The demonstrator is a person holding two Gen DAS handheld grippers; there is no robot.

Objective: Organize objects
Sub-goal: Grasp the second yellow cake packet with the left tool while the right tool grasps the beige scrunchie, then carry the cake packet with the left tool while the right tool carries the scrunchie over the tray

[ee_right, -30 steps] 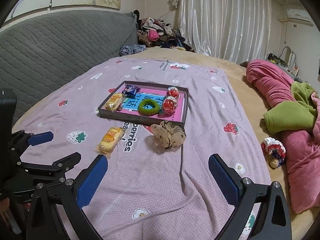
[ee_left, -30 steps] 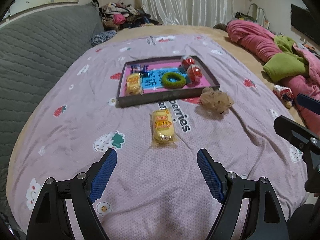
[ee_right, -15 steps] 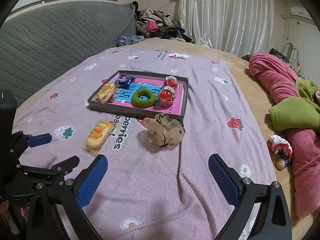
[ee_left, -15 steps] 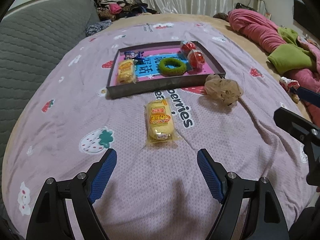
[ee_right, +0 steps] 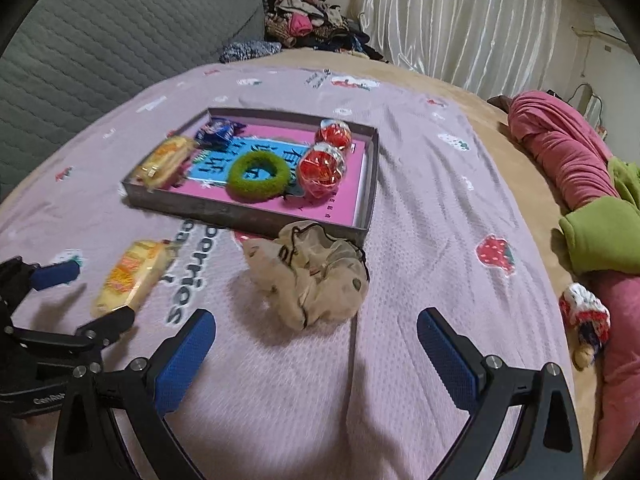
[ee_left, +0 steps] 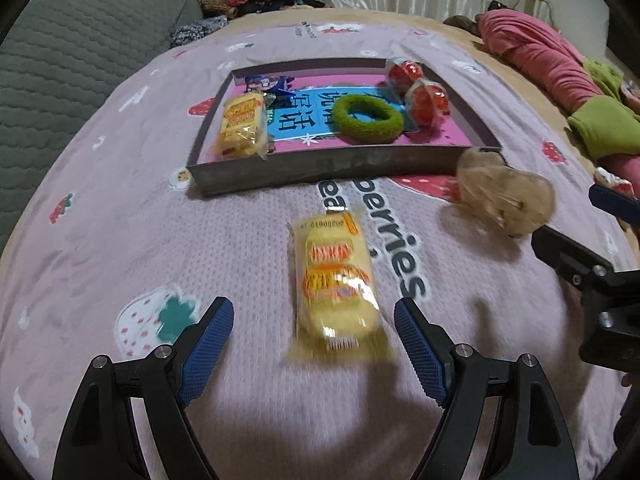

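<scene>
A yellow wrapped cake lies on the pink bedspread just ahead of my open left gripper, its near end between the blue fingertips without touching them. A beige scrunchie lies just beyond my open right gripper, with no contact. Behind both stands a grey tray that holds a second yellow cake, a green ring, two red balls and a blue wrapper. The loose cake also shows at left in the right wrist view, beside the left gripper's fingers.
A grey quilted headboard rises at the left, with a clothes pile behind it. Pink and green bedding lies bunched along the right edge, with a small doll beside it.
Both grippers have come forward and down toward the bedspread. The cake and the scrunchie now sit much closer to the fingertips. The jaws kept the same width.
</scene>
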